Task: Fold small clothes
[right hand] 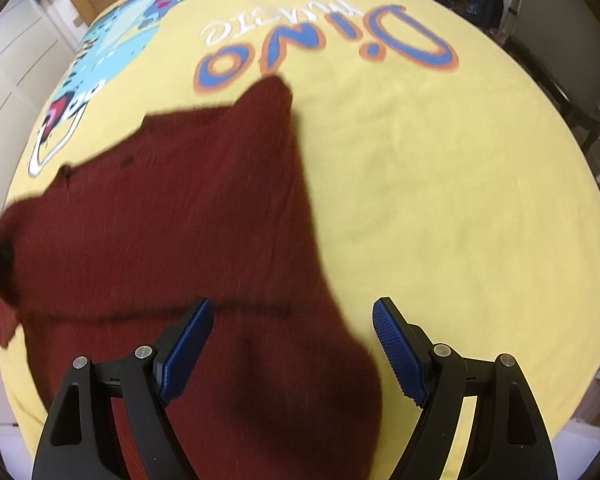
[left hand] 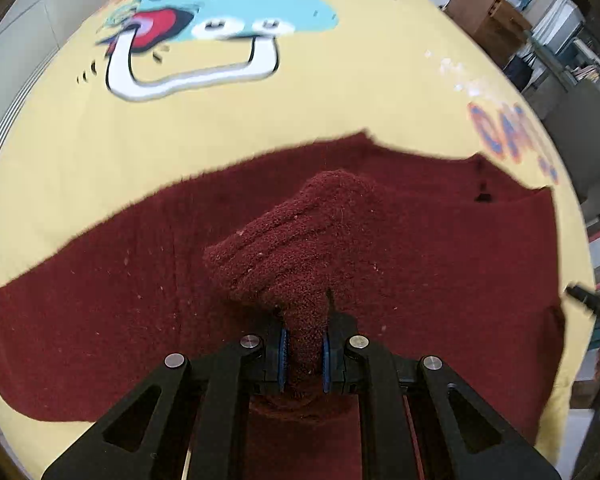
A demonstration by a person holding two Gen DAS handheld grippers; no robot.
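Sweater (left hand: 100,312) mostly flat on yellow sheet (left hand: 260,120); my left gripper (left hand: 304,360) pinching bunched edge, right gripper (right hand: 292,344) released. Fold barely begun.

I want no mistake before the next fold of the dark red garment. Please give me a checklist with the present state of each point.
1. Left gripper grips the fabric: ok, its fingers are shut on a raised bunch of the dark red knit garment.
2. Right gripper is ready to grasp: ok, fingers open, with nothing between them.
3. Right gripper is placed over an edge: ok, the garment's right edge runs between its fingers.
4. Rest of the garment lies flat on the yellow dinosaur-print cloth: ok as far as seen.
5. Grip holds one layer only: cannot tell.
6. Images are sharp enough to judge the far corners: not ok, both views are blurred.
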